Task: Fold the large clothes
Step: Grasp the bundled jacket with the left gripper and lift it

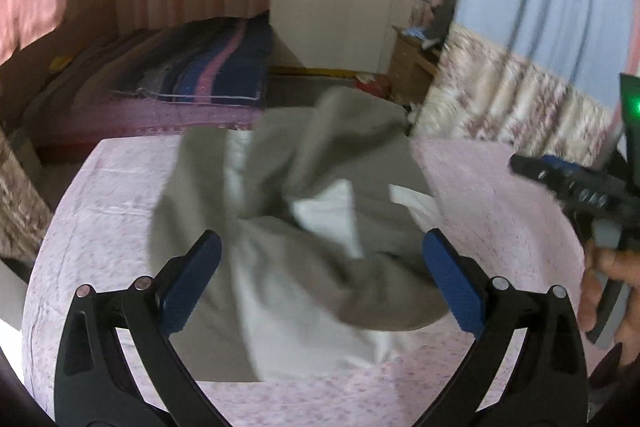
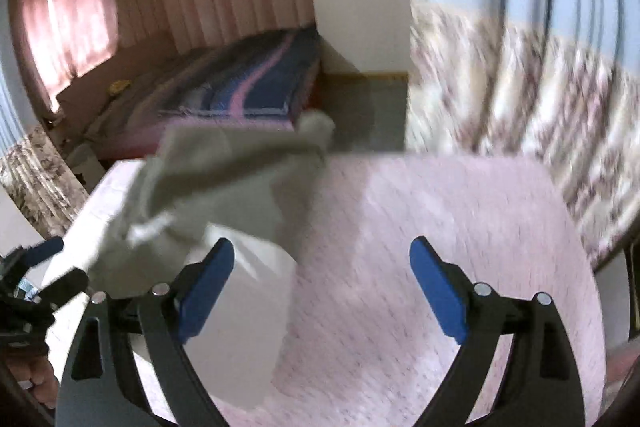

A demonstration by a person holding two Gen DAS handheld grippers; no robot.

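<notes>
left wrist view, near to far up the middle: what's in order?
left gripper, jaws open → crumpled grey-and-white garment on the pink floral cloth → grey floor → white wardrobe.

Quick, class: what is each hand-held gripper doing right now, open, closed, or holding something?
Left hand-held gripper: open, holding nothing, above the crumpled grey garment.
Right hand-held gripper: open, holding nothing, over the pink sheet.

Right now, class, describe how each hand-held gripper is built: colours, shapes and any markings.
The left hand-held gripper and right hand-held gripper match: curved black arms, silver round pins at the joints, flat blue ribbed pads on the fingertips. No cables or lettering show.
</notes>
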